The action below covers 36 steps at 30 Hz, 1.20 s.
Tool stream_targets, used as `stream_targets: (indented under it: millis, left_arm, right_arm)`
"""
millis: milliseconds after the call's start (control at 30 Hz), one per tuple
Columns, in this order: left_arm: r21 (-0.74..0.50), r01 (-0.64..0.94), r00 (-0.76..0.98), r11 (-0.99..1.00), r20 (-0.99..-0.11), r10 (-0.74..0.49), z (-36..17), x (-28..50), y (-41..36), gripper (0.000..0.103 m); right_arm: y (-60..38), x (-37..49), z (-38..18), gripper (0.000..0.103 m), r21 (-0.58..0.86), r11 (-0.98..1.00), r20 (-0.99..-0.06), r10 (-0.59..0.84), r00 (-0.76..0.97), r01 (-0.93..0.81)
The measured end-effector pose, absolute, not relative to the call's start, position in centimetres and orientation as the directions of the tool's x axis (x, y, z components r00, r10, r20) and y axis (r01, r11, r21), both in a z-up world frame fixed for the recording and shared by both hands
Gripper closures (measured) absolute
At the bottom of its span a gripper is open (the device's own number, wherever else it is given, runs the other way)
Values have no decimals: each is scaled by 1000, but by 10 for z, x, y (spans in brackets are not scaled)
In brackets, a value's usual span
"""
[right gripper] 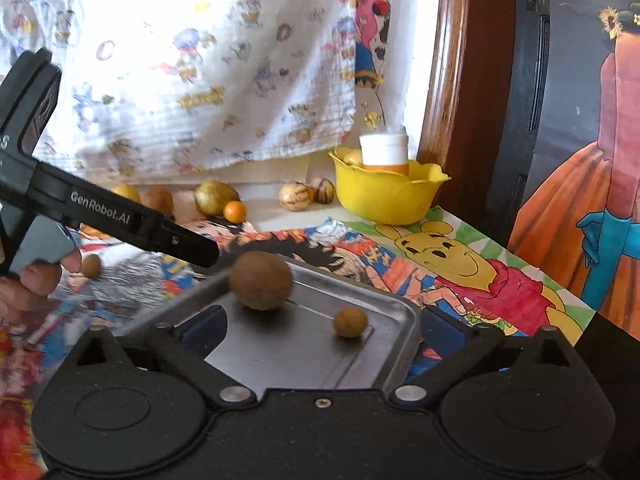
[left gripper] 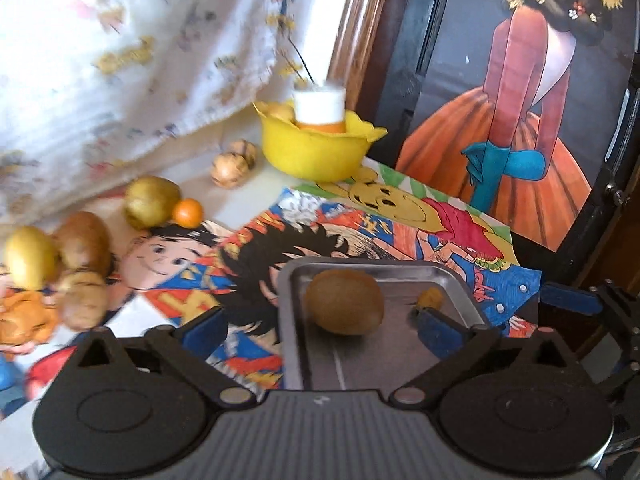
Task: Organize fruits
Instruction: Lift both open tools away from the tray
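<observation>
Overhead, roughly: metal tray point(right gripper: 396, 312) taken as landmark, lying on cartoon-print drawings point(left gripper: 400, 216).

- Kiwi point(left gripper: 344, 301) resting inside tray toward its far left part, free of any contact. Same kiwi point(right gripper: 261, 280) seen from right wrist view.
- Small brown round fruit point(right gripper: 351, 322) also inside tray, right of kiwi, apart from it.
- Left gripper point(left gripper: 320, 330) released, jaws spread wide either side of tray's near part, nothing between pads. Blue left fingertips point(left gripper: 434, 330) just short of small fruit.
- Right gripper point(right gripper: 320, 332) likewise released, jaws wide, near edge of tray between them, nothing grasped.
- Left tool body point(right gripper: 120, 216) visible left of tray, held by a hand point(right gripper: 36, 280).
- Beyond tray, left: green-yellow fruit point(left gripper: 151, 201) touching a small orange point(left gripper: 188, 213); further left a blurred cluster of yellow and brown fruit point(left gripper: 60, 256).
- Beyond tray, far side: two striped nuts point(left gripper: 234, 164), then yellow bowl point(left gripper: 316, 152) with white-and-orange container point(left gripper: 320, 108) standing in it.
- Behind all: printed white cloth point(right gripper: 180, 60) hanging; painted figure in orange skirt point(left gripper: 520, 120) right of bowl.
</observation>
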<state>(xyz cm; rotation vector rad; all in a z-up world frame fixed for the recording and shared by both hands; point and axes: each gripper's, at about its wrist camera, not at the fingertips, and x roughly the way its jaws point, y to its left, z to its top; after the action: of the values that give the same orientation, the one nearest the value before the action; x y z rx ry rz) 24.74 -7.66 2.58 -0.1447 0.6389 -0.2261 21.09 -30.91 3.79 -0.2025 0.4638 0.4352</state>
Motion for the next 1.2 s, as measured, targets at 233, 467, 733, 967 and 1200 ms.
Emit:
stream_targets:
  millis: [233, 467, 733, 967, 1200]
  left_arm:
    - [-153, 145, 821, 977, -533, -205, 40, 192, -62, 0]
    - [-136, 146, 817, 980, -542, -197, 42, 147, -46, 0]
    - [-118, 137, 796, 983, -578, -181, 30, 110, -27, 0]
    - [-78, 130, 785, 988, -601, -151, 21, 87, -18, 0]
    - [-65, 93, 762, 994, -638, -113, 10, 75, 4, 0]
  right_arm:
    - [-296, 164, 50, 1, -25, 915, -481, 343, 807, -404]
    - [-286, 119, 51, 1, 0, 933, -519, 308, 797, -361]
    - [-260, 72, 48, 1, 3, 924, -554, 320, 769, -382]
    - [-236, 55, 42, 1, 6, 909, -599, 337, 726, -417]
    - [-216, 50, 30, 1, 16, 892, -652, 352, 672, -452]
